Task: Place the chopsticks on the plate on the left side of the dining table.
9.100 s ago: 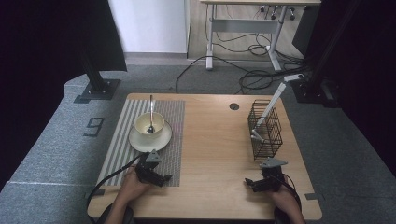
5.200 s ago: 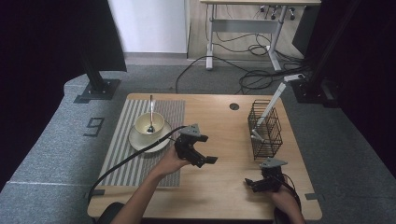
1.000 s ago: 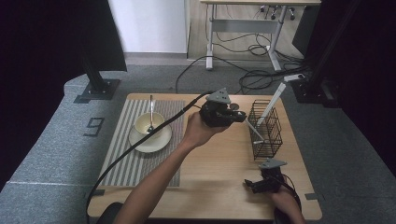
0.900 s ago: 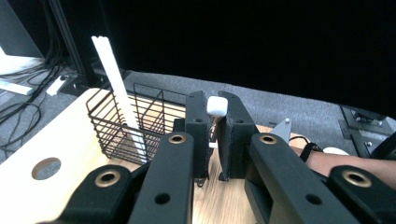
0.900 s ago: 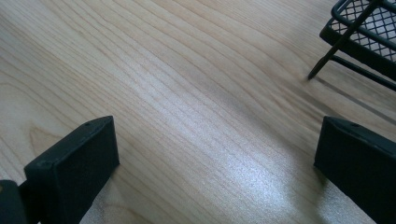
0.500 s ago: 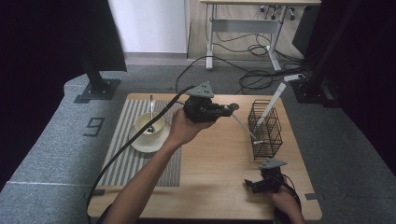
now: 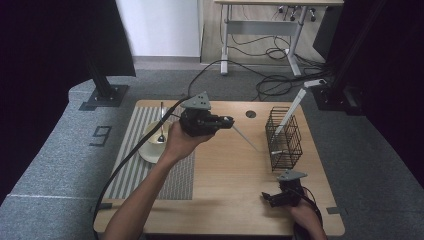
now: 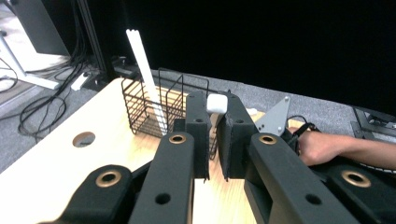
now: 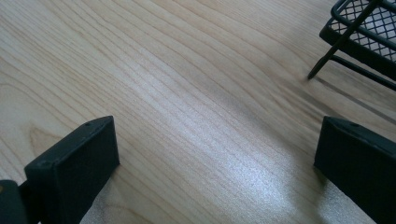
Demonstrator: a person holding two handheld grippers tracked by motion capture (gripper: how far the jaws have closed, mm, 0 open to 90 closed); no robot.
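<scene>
- Left gripper [image 7: 227, 121] is clenched on one end of a thin white stick [image 7: 245, 137], held above the wooden table [image 7: 225, 190] between basket and cup, its free end slanting down.
- Striped mat [image 7: 130, 175]: a likely place to lay the stick; lower it flat before letting go.
- Wire basket [image 7: 284, 142] holds another white stick [image 7: 290, 112]; keep clear of it.
- Right gripper [image 7: 267, 199] rests released near the table's front edge.
- Cup [image 7: 155, 137] with its spoon [image 7: 161, 122]: swing the trailing end wide of them.

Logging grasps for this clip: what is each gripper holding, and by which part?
The left gripper is shut on a white chopstick, held by its thick end. The right gripper is open, holding nothing.
</scene>
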